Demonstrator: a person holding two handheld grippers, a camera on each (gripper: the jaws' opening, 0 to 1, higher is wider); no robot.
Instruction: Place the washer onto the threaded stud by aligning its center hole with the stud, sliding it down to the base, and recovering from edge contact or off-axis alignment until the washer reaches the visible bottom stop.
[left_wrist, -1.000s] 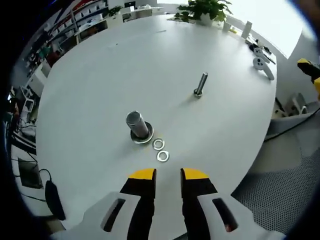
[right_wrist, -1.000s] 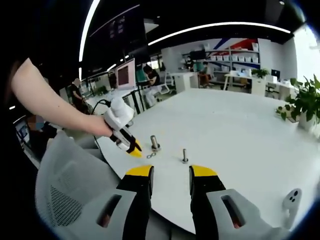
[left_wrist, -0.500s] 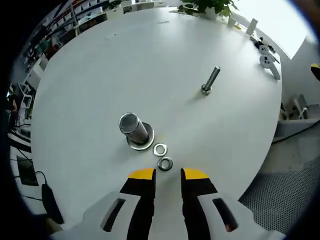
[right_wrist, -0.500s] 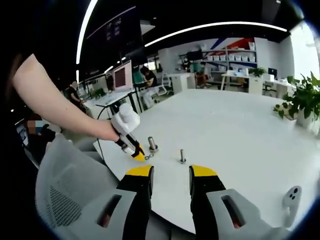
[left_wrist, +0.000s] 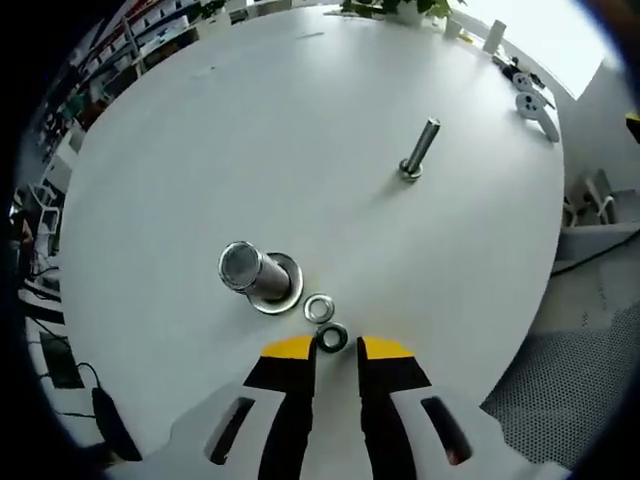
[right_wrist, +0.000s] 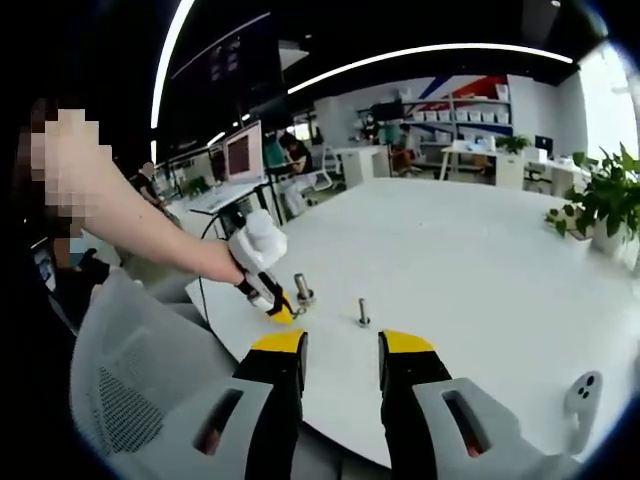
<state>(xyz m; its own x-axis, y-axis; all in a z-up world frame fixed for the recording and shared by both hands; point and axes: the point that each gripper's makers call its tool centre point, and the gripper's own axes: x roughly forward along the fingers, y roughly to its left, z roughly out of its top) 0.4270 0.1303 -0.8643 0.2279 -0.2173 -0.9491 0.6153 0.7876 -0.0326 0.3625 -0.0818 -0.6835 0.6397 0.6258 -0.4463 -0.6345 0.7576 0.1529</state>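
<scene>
Now left gripper (left_wrist: 333, 347) low over white table (left_wrist: 250, 130), near its edge; jaws narrow, washer (left_wrist: 331, 338) lying between yellow tips, contact not clear. Second washer (left_wrist: 319, 308) just beyond, beside wide steel post (left_wrist: 250, 275) on round base. Thin stud (left_wrist: 418, 150) upright, well apart, bare tabletop all round it. Right gripper (right_wrist: 340, 345) off table edge, jaws parted, empty. Mesh chair back (right_wrist: 130, 390) below left arm (right_wrist: 130, 225).
</scene>
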